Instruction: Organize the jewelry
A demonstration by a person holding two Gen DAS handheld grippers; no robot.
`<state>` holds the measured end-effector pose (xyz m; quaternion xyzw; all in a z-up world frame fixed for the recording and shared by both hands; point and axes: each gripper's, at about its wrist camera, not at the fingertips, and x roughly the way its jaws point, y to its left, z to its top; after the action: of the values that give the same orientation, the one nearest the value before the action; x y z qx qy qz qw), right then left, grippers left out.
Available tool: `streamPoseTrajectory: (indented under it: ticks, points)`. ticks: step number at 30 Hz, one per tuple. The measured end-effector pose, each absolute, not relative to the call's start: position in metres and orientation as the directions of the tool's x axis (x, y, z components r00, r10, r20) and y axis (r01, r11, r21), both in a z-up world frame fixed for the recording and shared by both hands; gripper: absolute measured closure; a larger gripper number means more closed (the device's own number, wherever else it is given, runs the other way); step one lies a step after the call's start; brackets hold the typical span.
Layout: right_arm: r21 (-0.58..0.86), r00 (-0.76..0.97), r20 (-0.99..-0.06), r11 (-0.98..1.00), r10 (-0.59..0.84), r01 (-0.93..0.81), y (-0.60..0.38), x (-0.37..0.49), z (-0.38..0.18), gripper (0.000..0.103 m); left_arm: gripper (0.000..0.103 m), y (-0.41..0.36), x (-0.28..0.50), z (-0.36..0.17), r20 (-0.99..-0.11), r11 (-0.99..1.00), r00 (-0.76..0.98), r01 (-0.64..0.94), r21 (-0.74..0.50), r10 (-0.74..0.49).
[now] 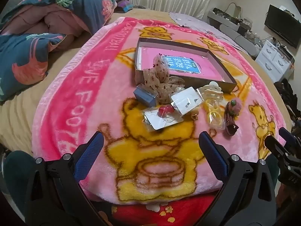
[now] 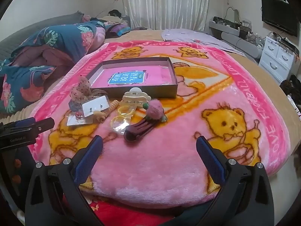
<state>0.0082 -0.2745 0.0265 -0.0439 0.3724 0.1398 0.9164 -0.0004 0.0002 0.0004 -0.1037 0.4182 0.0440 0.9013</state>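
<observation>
Both claws, the left gripper [image 1: 150,143] and right gripper [image 2: 149,145], hover spread and empty over a pink bear-print blanket [image 2: 169,160] on a bedroom bed. One shallow box [image 2: 174,86] holds a pink booklet [image 2: 129,78]. Just before it lie two earring cards [image 1: 186,100], two hair claws [image 2: 140,130] and a bow [image 1: 160,79].

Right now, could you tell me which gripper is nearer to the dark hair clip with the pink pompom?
Right. The right gripper sits just short of the hair clip, which lies slightly left of its open jaws. The left gripper is further left, facing the earring cards, with the clip off to its right.
</observation>
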Motion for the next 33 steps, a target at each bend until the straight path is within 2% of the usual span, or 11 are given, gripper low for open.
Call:
streamPoseTrajectory:
  ticks: [33]
  points:
    - [0.025,0.689,-0.685,0.954,0.235,-0.300,-0.2710,0.0047,0.0312,0.004,0.008,-0.0042,-0.0020,0.0066,-0.759,0.977,0.651,-0.161,-0.141,-0.002]
